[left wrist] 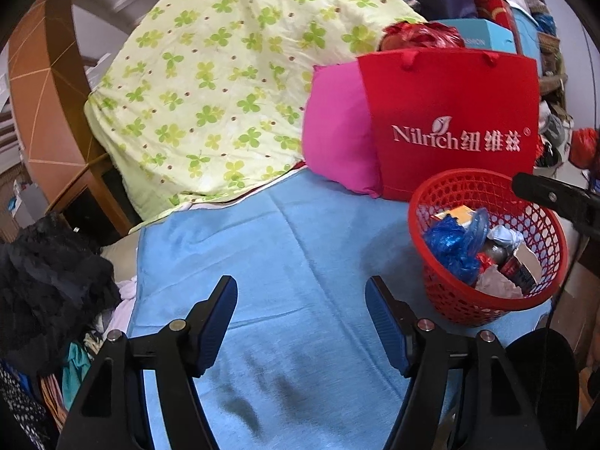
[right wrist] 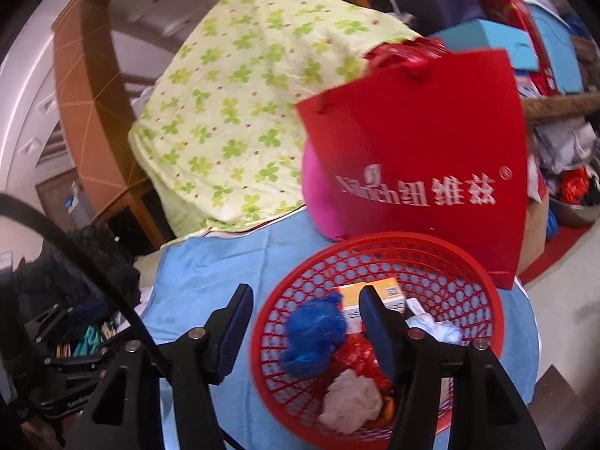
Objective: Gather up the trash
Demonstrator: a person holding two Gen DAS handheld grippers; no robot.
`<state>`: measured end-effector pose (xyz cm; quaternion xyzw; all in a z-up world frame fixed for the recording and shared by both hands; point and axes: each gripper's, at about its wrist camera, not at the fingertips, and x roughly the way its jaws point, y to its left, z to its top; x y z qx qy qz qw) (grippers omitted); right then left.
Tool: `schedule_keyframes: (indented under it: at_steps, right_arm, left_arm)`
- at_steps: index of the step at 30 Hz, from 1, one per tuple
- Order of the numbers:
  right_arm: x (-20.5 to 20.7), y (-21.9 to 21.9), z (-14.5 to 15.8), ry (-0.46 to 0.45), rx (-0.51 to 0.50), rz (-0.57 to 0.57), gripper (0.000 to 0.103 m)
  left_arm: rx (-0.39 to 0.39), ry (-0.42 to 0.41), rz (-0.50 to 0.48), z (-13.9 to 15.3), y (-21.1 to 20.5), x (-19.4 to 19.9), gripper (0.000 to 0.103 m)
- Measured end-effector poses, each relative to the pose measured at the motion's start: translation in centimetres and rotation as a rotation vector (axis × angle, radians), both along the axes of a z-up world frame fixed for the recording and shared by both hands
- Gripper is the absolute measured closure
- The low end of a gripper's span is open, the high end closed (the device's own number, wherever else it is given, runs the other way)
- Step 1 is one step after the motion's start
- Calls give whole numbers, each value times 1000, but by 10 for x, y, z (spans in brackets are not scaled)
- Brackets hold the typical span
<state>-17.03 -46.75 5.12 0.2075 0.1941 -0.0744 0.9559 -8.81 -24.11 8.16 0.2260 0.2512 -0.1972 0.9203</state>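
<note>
A red mesh basket (left wrist: 543, 232) stands on a light blue cloth (left wrist: 281, 232) at the right. It holds trash: a crumpled blue bag (left wrist: 450, 243), an orange box (left wrist: 455, 213), white paper (left wrist: 495, 281) and other scraps. My left gripper (left wrist: 302, 322) is open and empty above the bare cloth, left of the basket. In the right wrist view my right gripper (right wrist: 305, 328) is open and empty just above the basket (right wrist: 468, 273), over the blue bag (right wrist: 313, 333), orange box (right wrist: 375, 292) and a pale paper wad (right wrist: 350, 393). One of its fingers (left wrist: 555, 195) shows over the basket's far rim in the left view.
A red Nilrich paper bag (left wrist: 450, 112) and a pink cushion (left wrist: 337, 127) stand right behind the basket. A green clover-print quilt (left wrist: 225, 86) is heaped at the back. Dark clothes (left wrist: 45, 273) pile up at the left edge. Boxes and clutter (left wrist: 487, 37) fill the back right.
</note>
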Motion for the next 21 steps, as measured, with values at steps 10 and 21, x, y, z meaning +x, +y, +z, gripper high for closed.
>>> schedule_keyframes:
  at_steps: [10, 21]
  right_arm:
    - [-4, 64, 29, 15, -156, 67, 35]
    - [1, 118, 44, 52, -265, 83, 31]
  left_arm:
    - [-75, -63, 92, 18, 48, 0, 16]
    - [-127, -91, 169, 28, 93, 1, 11]
